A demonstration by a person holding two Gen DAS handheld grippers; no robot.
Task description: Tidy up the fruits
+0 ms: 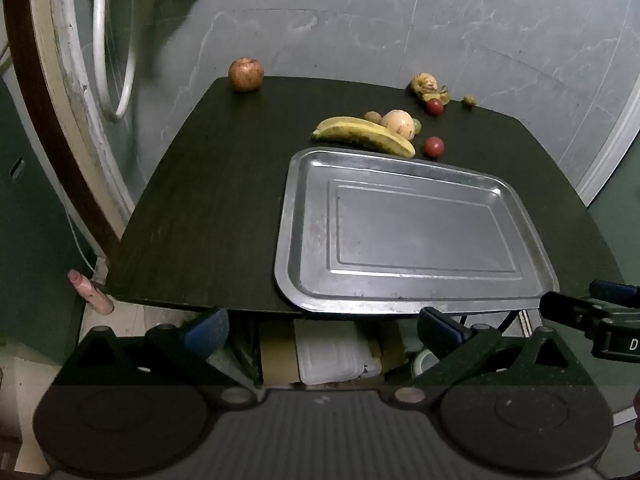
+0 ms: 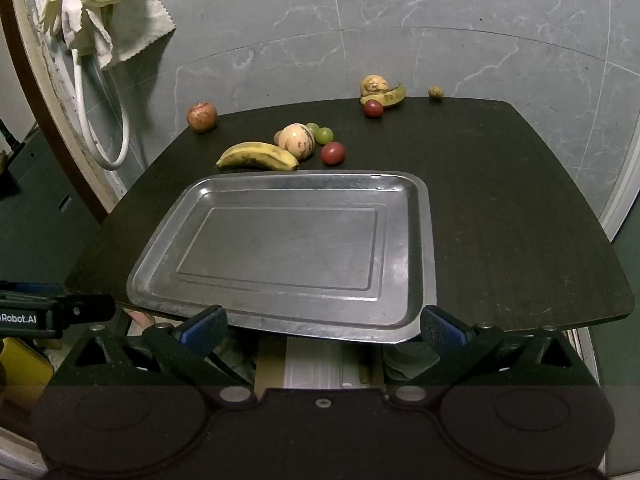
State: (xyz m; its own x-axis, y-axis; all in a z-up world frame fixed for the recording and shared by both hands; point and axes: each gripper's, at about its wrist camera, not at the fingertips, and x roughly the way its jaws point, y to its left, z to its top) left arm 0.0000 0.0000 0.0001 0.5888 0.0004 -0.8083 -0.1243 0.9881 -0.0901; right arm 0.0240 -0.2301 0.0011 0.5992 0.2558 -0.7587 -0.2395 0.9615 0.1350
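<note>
Both the left gripper and the right gripper hang with jaws spread wide and nothing between them, just short of the table's near edge. Right ahead, the empty metal tray overhangs that edge; I'd guess a careless nudge could tip it off. Beyond it lies the banana, with a red tomato and grapes that might roll if bumped; the apple sits farthest.

Loose fruits lie on the dark table beyond the bare metal tray
</note>
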